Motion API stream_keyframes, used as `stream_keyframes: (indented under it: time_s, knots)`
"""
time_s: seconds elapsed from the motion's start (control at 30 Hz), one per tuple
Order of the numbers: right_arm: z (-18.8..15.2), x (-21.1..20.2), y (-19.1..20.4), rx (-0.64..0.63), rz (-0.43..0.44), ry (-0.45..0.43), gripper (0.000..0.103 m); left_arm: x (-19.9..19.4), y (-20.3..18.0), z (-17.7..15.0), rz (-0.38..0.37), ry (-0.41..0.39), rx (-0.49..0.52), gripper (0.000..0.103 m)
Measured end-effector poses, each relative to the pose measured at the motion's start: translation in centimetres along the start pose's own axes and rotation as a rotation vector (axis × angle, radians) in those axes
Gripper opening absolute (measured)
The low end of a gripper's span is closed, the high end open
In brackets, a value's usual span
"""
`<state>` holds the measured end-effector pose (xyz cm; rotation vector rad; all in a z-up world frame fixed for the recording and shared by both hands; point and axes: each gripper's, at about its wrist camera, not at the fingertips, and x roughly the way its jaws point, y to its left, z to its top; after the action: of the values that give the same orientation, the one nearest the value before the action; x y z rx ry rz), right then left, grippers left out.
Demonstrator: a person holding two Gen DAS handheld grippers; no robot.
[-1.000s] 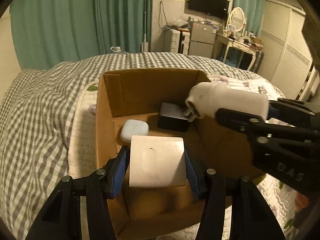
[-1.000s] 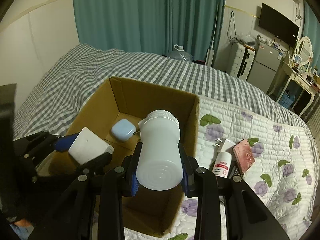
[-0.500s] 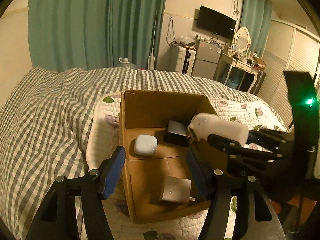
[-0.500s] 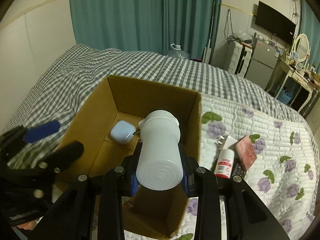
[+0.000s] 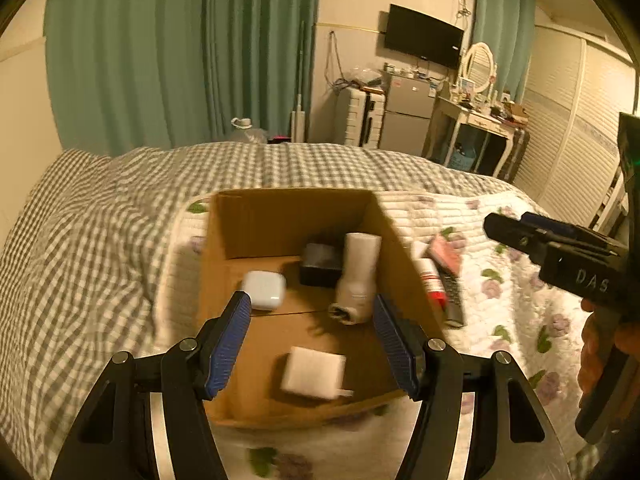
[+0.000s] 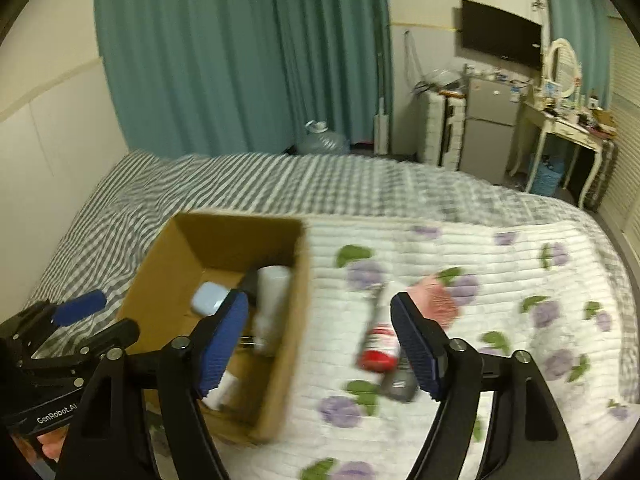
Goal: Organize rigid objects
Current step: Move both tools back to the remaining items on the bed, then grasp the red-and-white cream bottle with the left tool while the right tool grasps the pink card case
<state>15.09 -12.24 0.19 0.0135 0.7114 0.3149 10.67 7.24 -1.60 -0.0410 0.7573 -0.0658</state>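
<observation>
The cardboard box (image 5: 256, 216) sits on the bed and already holds four things. In the left wrist view a white bottle (image 5: 358, 276) lies on its side at the box's 2 o'clock, a black case (image 5: 318, 266) sits just beside it toward 12, a pale earbud case (image 5: 264, 290) rests at 10, and a white charger (image 5: 314, 372) lies at 6 near the front wall. So a good part of the sorting looks done.

What is left lies outside, on the floral quilt (image 6: 500, 272) at the box's 3 o'clock: a small red-capped bottle (image 6: 378, 346), a pink wallet-like item (image 6: 436, 300) and a dark remote (image 6: 398, 384), close together, the bottle and remote seemingly touching. The right view is motion-blurred, so finer detail cannot be told.

The left gripper (image 5: 314, 346) hangs above the box's near half with its jaws wide apart and nothing between them. The right gripper (image 6: 320, 346) is likewise spread wide and empty; the red-capped bottle falls between its blue pads in view, but the pads are clear of it.

By my judgement the red-capped bottle is the next pick, then the remaining two items.
</observation>
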Motion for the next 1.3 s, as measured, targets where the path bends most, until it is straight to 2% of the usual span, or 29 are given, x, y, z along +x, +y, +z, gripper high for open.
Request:
stream_keyframes:
  time_s: [0.17, 0.33, 0.47, 0.53, 0.67, 0.77, 0.87, 1.03, 1.1, 1.2, 1.3]
  knots:
    - [-0.2, -3.0, -5.6, -0.001, -0.072, -0.01, 0.076, 0.8, -4.9, 0.7, -0.035, 0.038, 0.008, 0.066]
    - [-0.6, -3.6, -11.0, 0.008, -0.119, 0.014, 0.076, 3.3, -10.3, 1.3, -0.061, 0.073, 0.04, 0.066]
    - [-0.5, -2.3, -14.3, 0.002, -0.134, 0.031, 0.076, 6.2, -14.4, 1.8, -0.056, 0.099, 0.08, 0.066]
    - [-0.4, -1.3, -15.6, 0.0, -0.13, 0.043, 0.076, 7.9, -16.0, 2.1, -0.031, 0.109, 0.09, 0.066]
    - [0.5, 2.1, -17.6, -0.008, -0.112, 0.078, 0.076, 11.8, -18.7, 2.2, -0.006, 0.137, 0.142, 0.066]
    - [0.8, 5.2, -18.4, -0.025, -0.092, 0.105, 0.076, 14.7, -19.3, 1.7, 0.042, 0.161, 0.163, 0.066]
    - [-0.1, 7.3, -18.7, -0.036, -0.075, 0.116, 0.076, 17.3, -18.8, 0.9, 0.071, 0.196, 0.14, 0.064]
    - [-2.3, 9.3, -19.7, -0.064, -0.08, 0.183, 0.076, 19.3, -17.7, 0.2, 0.129, 0.201, 0.158, 0.064]
    - [-2.8, 9.4, -19.8, -0.093, -0.087, 0.193, 0.076, 20.1, -17.2, 0.1, 0.137, 0.217, 0.171, 0.064]
    - [-2.6, 9.1, -19.8, -0.088, -0.079, 0.18, 0.076, 21.0, -16.5, -0.2, 0.103, 0.254, 0.161, 0.06]
    - [-2.3, 9.3, -19.3, -0.096, -0.077, 0.17, 0.076, 21.2, -16.5, -0.3, 0.102, 0.246, 0.16, 0.06]
